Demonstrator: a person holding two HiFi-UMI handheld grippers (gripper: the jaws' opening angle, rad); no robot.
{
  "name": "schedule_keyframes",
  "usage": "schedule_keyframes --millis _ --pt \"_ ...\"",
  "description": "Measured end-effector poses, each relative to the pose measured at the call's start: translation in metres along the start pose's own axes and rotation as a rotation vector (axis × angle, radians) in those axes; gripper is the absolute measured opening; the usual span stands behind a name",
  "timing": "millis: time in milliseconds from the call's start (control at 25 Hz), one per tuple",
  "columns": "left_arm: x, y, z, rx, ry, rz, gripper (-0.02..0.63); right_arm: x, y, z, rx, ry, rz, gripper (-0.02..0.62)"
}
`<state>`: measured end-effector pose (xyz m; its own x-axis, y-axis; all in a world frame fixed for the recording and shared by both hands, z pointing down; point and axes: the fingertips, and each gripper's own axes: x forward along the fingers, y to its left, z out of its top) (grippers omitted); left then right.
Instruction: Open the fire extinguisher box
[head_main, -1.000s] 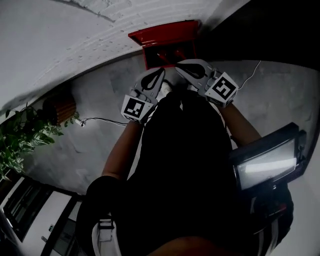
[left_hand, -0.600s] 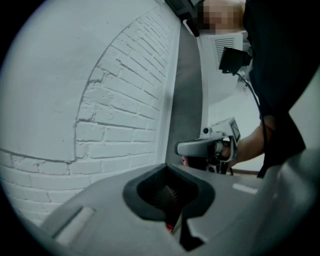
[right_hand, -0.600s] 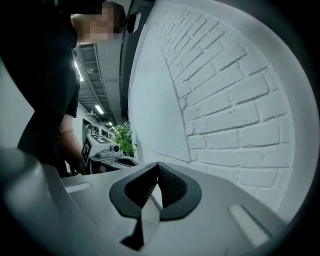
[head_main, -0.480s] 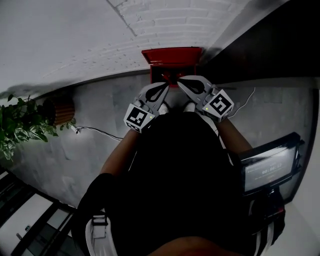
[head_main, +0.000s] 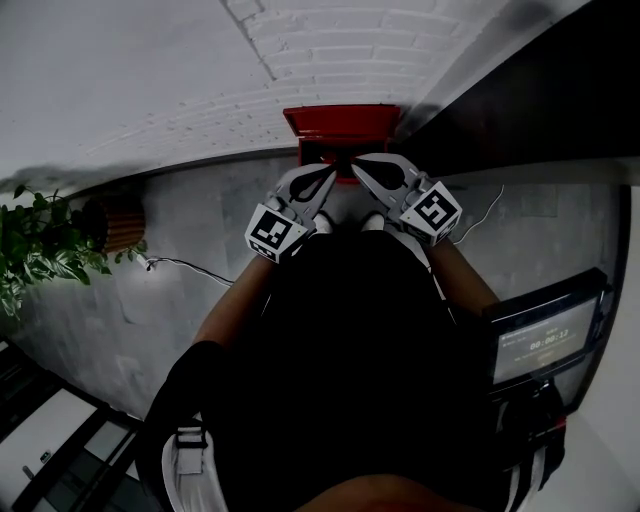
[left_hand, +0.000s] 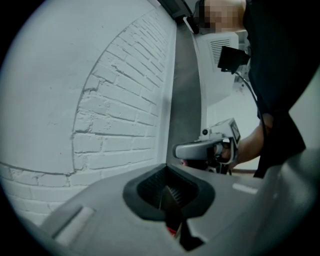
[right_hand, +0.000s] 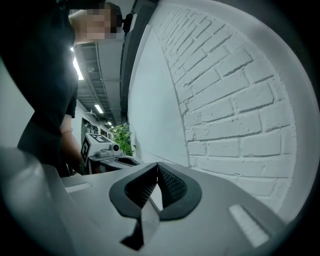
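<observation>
Our left gripper and right gripper, both closed on nothing, hover just over the red box on the floor against the wall; we judge it stiff sheet metal, best taken at the lid's front edge.

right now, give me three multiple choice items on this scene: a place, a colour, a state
1. The fire extinguisher box stands: A on a shelf; B against the brick wall; C under a table.
2. The box is: A red; B green; C yellow.
3. The left claw and right claw are: A wide open; B gripping the box; C shut, empty.
B, it sits at the wall's foot; A, red in the head view; C, jaws together, nothing between.
</observation>
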<state>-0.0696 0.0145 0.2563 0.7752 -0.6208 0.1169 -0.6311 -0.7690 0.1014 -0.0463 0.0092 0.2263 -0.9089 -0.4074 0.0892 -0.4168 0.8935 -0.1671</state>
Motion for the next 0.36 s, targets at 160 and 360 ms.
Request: schedule_keyframes --millis 160,360 --pt "0.0018 0.0020 0.0014 0.002 -0.004 -0.004 0.002 0.0007 -0.0015 -0.0001 0.005 -0.003 -0.002 0.011" --pt "0.0061 0.0081 0.0047 0.018 -0.009 -0.009 0.002 0.0048 -0.0089 0.0024 0.004 -0.004 -0.008 0.011"
